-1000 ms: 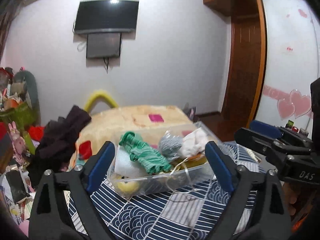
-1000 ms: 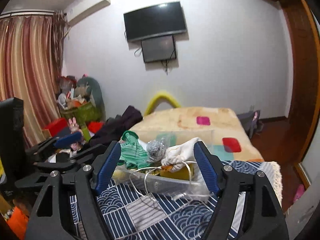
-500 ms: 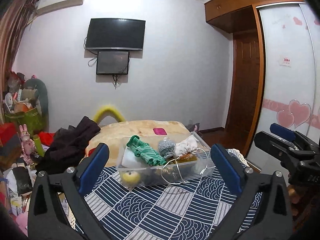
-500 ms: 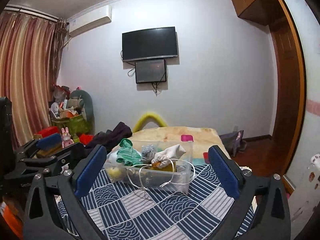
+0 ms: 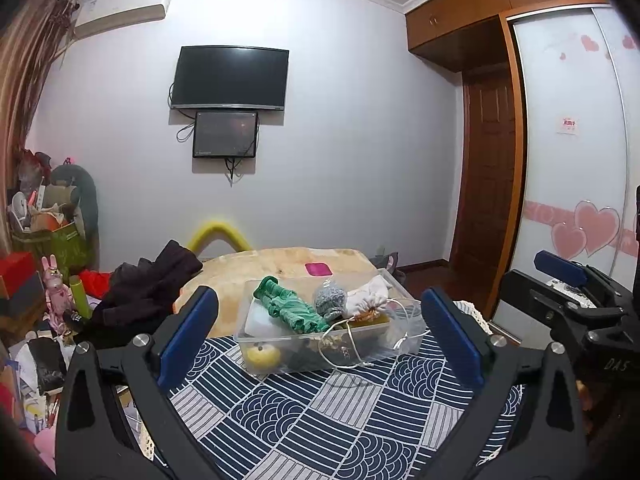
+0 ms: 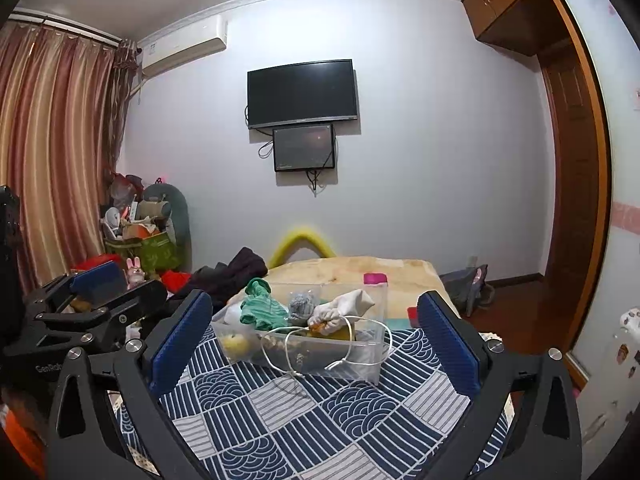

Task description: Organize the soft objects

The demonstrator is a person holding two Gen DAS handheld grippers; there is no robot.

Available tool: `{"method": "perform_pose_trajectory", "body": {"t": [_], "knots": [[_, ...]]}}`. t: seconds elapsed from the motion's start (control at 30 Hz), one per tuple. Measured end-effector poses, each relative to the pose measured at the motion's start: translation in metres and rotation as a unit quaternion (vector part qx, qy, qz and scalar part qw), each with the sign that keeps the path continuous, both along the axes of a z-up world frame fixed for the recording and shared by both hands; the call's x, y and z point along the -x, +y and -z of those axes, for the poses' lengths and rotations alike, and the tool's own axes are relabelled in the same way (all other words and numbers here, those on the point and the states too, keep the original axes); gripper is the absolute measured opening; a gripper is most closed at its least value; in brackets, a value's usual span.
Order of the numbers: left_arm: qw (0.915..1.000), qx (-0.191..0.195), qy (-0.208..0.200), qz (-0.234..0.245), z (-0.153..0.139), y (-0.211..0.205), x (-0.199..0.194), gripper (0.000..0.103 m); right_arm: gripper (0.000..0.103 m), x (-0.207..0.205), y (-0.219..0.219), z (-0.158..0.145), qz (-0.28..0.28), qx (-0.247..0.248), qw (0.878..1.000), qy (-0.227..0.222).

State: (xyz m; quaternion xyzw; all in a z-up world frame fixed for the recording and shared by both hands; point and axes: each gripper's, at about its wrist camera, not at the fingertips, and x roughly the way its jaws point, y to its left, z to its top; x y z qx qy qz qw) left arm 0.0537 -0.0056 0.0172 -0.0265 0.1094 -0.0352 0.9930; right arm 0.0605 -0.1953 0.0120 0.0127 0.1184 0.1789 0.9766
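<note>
A clear plastic bin [image 5: 412, 344] [image 6: 372, 360] stands on the blue patterned cloth [image 5: 320, 412] [image 6: 304, 416]. In it lie a green knit piece [image 5: 290, 306] [image 6: 258, 308], a grey knit ball [image 5: 330, 299] [image 6: 302, 304], a white cloth [image 5: 368, 294] [image 6: 344, 306], a yellow round toy [image 5: 263, 355] [image 6: 236, 345] and a white cord [image 5: 348, 344] [image 6: 312, 348] hanging over the rim. My left gripper [image 5: 318, 336] is open and empty, well back from the bin. My right gripper [image 6: 314, 336] is open and empty too, also back from it.
Behind the table is a bed with a beige blanket [image 5: 288, 264] and dark clothes [image 5: 148, 288]. Clutter and a green box [image 5: 52, 240] fill the left floor. A wardrobe with heart stickers [image 5: 576, 184] and a wooden door [image 5: 486, 168] are at the right.
Both grippers have pulled back and up from the bin, which now looks smaller and farther. Both jaws stay wide open and empty.
</note>
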Motion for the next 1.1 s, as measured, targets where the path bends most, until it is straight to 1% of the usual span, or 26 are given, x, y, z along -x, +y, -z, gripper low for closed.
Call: {"method": "perform_pose_trajectory", "body": {"t": [0.27, 0.6, 1.1], "knots": [[1.0000, -0.002, 0.006, 0.005, 0.0042, -0.0015, -0.0024, 0.103, 0.103, 0.0015, 0.0011, 0.0004, 0.004, 0.001, 1.000, 0.000], [0.9999, 0.005, 0.015, 0.007, 0.0078, 0.0010, -0.0066, 0.103, 0.103, 0.0002, -0.0010, 0.0001, 0.004, -0.004, 1.000, 0.006], [0.9998, 0.001, 0.014, 0.011, 0.0077, -0.0037, -0.0043, 0.103, 0.103, 0.0014, -0.0015, -0.0013, 0.004, -0.004, 1.000, 0.006]]}}
